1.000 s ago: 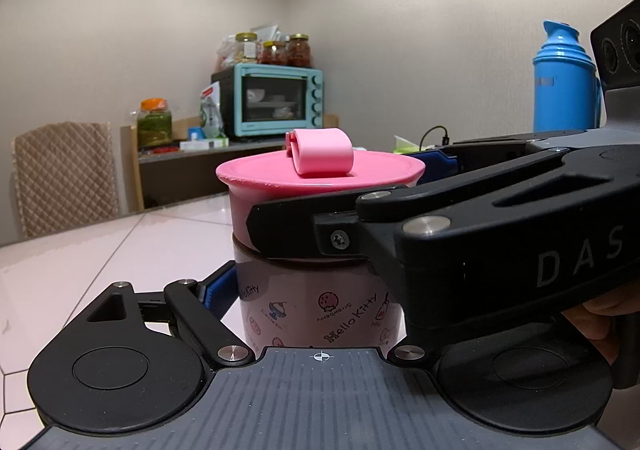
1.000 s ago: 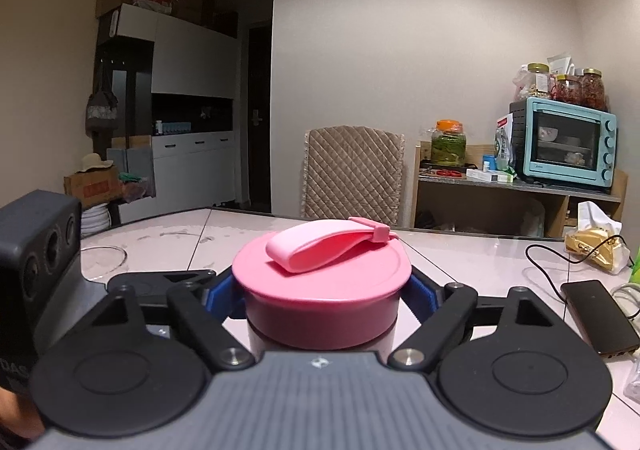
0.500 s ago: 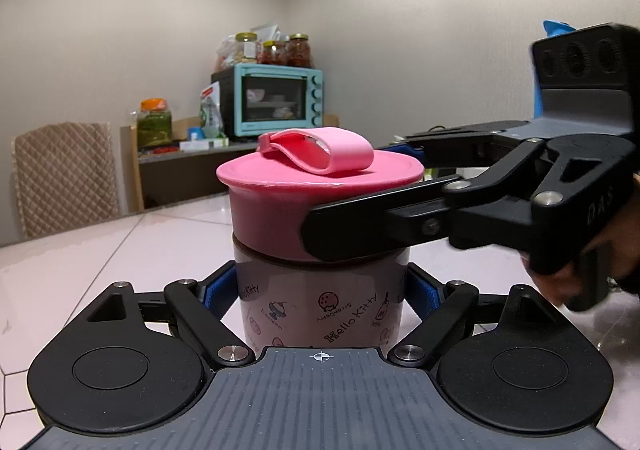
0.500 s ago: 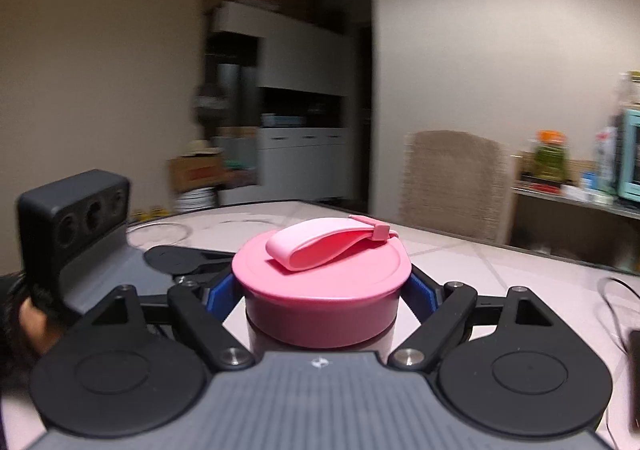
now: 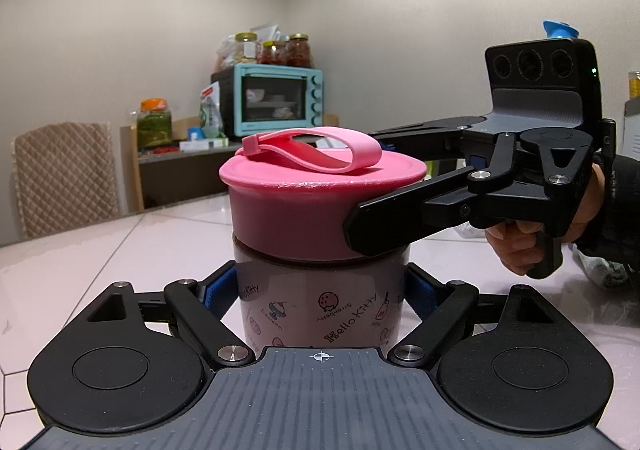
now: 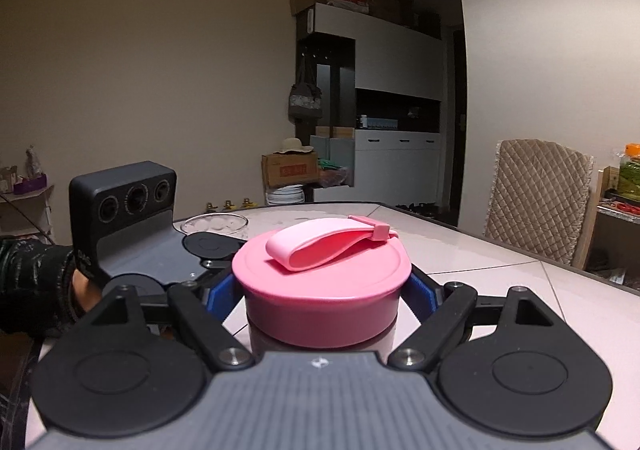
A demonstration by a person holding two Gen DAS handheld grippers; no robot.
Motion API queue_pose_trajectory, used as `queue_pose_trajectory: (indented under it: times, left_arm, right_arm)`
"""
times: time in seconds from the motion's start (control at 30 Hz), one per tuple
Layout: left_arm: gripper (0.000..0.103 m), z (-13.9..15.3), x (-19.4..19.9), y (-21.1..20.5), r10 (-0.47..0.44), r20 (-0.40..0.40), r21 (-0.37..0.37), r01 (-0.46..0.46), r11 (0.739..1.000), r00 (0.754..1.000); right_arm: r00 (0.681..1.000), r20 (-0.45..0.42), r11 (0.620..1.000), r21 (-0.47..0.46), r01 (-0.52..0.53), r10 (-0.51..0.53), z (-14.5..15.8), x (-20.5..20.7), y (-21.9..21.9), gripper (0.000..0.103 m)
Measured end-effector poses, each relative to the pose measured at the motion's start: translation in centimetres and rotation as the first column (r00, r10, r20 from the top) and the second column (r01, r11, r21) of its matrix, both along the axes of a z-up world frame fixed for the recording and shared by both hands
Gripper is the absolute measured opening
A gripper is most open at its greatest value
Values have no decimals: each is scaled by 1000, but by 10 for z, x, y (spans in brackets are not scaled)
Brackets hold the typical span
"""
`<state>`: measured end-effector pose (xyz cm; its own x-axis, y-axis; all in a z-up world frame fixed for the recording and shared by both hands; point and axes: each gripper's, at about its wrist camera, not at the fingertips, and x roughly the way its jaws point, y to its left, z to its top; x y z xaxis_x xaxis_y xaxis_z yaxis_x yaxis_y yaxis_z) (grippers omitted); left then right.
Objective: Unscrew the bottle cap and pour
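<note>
A Hello Kitty bottle (image 5: 316, 302) stands upright on the pale table, and my left gripper (image 5: 320, 290) is shut on its body, a blue pad on each side. The pink cap (image 5: 296, 218) with its strap loop (image 5: 320, 154) sits on top. My right gripper (image 5: 368, 182) reaches in from the right, one finger (image 5: 384, 222) lying along the cap's near side. In the right wrist view its pads flank the cap (image 6: 320, 310); the jaws of the right gripper (image 6: 322, 290) are opening, though the pads still look in contact.
A clear glass (image 6: 214, 224) stands on the table beyond the left gripper's camera housing (image 6: 124, 206). A blue thermos (image 5: 560, 30) peeks over the right gripper. A teal oven (image 5: 280, 98) and jars line the far shelf. A quilted chair (image 6: 536, 198) is at the table's edge.
The right gripper swung around the bottle, to the right in the left wrist view, and the cap's strap loop turned with it. The left gripper and bottle body stayed still.
</note>
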<state>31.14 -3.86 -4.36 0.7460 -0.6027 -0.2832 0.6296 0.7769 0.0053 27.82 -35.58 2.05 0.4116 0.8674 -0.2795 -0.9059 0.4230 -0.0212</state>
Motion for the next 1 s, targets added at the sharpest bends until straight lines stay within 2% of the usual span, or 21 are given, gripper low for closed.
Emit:
queue_pose_trajectory:
  times: [0.1,0.23,0.4,0.5,0.77,0.9,1.0]
  left_arm:
    - [89,0,-1,0,0,-1,-2,0,1000,1000]
    - [89,0,-1,-1,0,0,1,0,1000,1000]
    - [89,0,-4,-2,0,1,2,0,1000,1000]
    - [89,-1,-5,-2,0,1,2,0,1000,1000]
    - [89,0,-5,-2,0,1,2,0,1000,1000]
    - [89,-1,-5,-1,0,1,2,0,1000,1000]
    - [89,0,-5,-1,0,1,1,0,1000,1000]
  right_arm:
    - [997,14,997,-7,75,-75,5,-14,4,96]
    - [978,27,978,-22,206,-206,4,-37,8,98]
    - [926,35,926,8,377,-377,3,-63,22,98]
    - [898,37,898,15,439,-439,0,-72,31,99]
    - [846,66,849,13,529,-529,-11,-75,53,99]
    - [813,47,815,17,580,-580,-15,-72,56,99]
    - [801,45,802,17,597,-597,-20,-71,61,99]
